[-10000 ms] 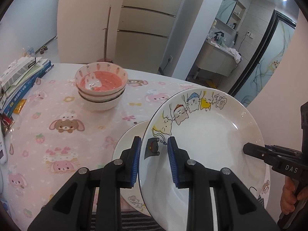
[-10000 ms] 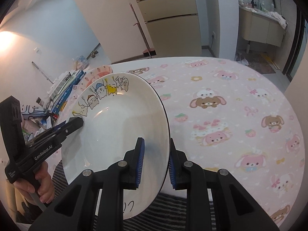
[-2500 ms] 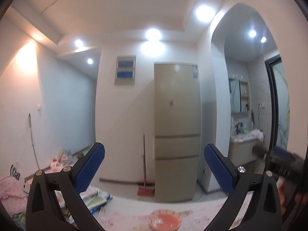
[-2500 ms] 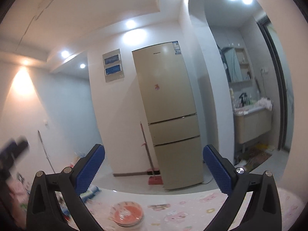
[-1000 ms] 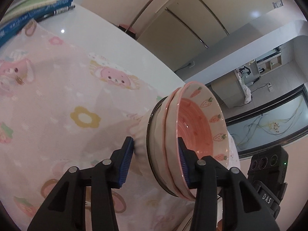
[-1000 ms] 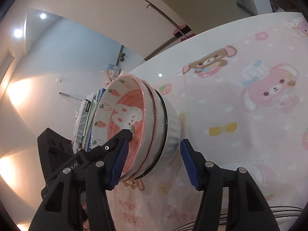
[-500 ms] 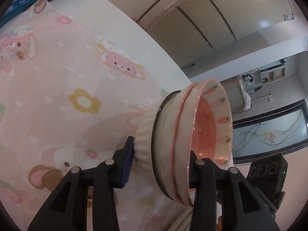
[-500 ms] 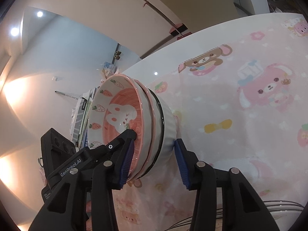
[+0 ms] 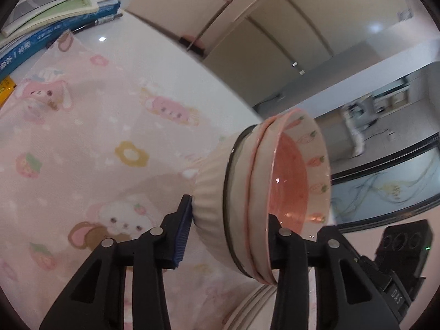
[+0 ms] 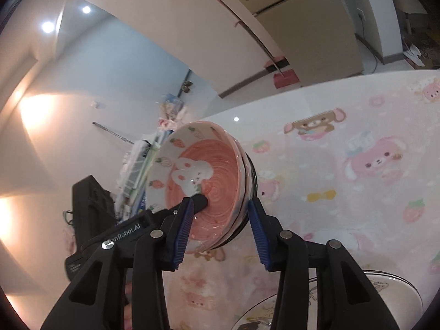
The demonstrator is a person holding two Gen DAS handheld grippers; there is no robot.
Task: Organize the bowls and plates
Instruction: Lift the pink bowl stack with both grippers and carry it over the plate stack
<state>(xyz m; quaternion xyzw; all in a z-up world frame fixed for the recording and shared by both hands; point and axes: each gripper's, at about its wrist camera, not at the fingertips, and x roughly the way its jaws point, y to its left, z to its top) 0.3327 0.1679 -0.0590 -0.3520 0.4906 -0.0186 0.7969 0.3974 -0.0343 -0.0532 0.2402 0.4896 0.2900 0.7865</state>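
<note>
A stack of bowls, pink strawberry bowls nested in a white ribbed one, is held between both grippers above the pink cartoon tablecloth. My left gripper is shut across the stack, one finger under the ribbed base, the other inside the top bowl. My right gripper is shut on the opposite side of the bowl stack; the rabbit picture inside shows. White cartoon plates lie stacked on the cloth below, at the right wrist view's bottom right.
A pile of books sits at the table's far left edge. A fridge and a broom stand beyond the table. The plates' rim shows under the left gripper.
Both grippers have closed further on the bowl stack and lifted it off the cloth. The stack now sits nearer the plates.
</note>
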